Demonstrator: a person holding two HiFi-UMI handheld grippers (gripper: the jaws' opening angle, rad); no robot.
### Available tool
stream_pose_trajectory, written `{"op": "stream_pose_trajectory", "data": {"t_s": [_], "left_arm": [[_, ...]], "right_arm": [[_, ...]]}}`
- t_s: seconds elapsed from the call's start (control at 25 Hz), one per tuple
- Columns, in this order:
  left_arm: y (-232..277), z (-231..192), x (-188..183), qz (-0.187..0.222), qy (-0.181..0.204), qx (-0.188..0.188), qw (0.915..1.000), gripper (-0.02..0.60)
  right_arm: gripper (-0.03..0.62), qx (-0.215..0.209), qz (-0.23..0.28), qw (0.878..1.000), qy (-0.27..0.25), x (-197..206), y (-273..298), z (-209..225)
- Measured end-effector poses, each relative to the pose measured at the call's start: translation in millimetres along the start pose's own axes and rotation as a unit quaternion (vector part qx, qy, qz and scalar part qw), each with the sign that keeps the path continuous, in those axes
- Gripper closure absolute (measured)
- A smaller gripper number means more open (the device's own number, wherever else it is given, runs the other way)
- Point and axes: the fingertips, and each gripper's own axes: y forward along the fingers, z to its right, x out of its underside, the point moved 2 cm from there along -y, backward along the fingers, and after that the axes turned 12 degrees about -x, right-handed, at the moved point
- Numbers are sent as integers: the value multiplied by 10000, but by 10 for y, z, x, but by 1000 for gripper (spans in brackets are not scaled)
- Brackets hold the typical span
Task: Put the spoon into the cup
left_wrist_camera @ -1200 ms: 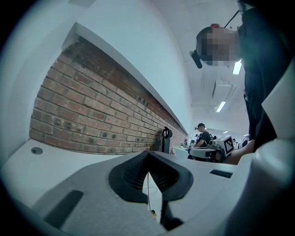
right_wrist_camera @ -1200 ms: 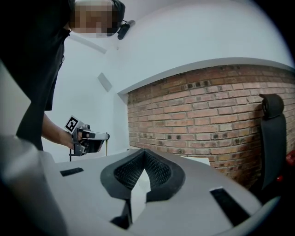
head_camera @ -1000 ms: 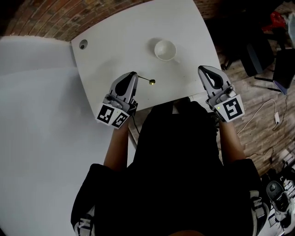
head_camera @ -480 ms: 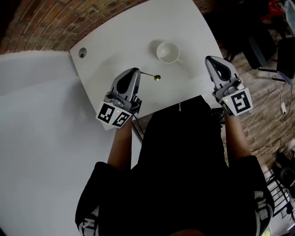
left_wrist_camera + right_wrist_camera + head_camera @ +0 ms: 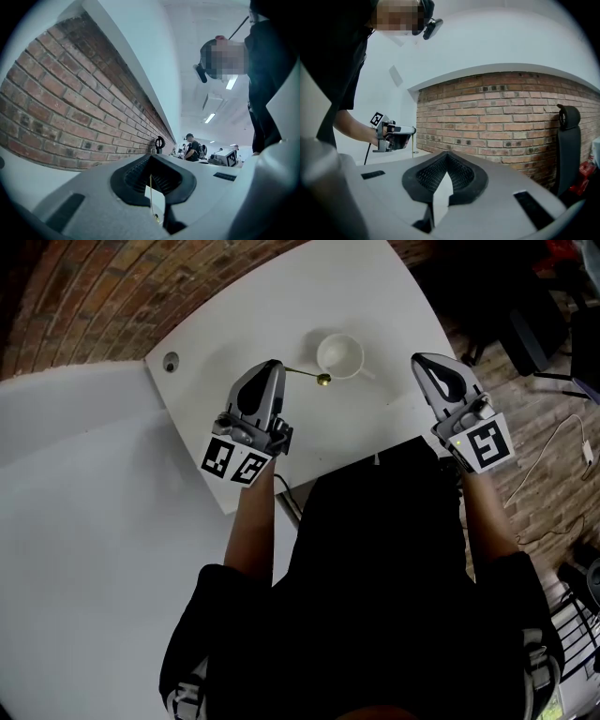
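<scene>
Metal, skinny and probably slippery, the spoon (image 5: 309, 375) is pinched at its handle end by the left gripper (image 5: 272, 366), while the right gripper (image 5: 422, 362) is closed on nothing.

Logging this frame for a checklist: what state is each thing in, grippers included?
round white cup: upright, empty
left gripper: shut on thin gold spoon
thin gold spoon: held by its handle, bowl beside the cup, not in it
right gripper: shut, holding nothing
</scene>
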Motion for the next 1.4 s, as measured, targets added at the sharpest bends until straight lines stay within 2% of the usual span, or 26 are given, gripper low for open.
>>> {"op": "stream_pose_trajectory", "data": {"t_s": [0.24, 0.72, 1.4], "left_arm": [[319, -76, 40, -71, 91, 3, 9999, 565], [716, -19, 442, -481, 230, 263, 9982, 566], [919, -110, 975, -909, 72, 237, 9956, 566]], "right_arm": [[588, 13, -111, 9999, 85, 63, -9, 111], [588, -43, -171, 9997, 174, 116, 23, 234], [588, -33, -269, 9991, 324, 215, 0, 306]]}}
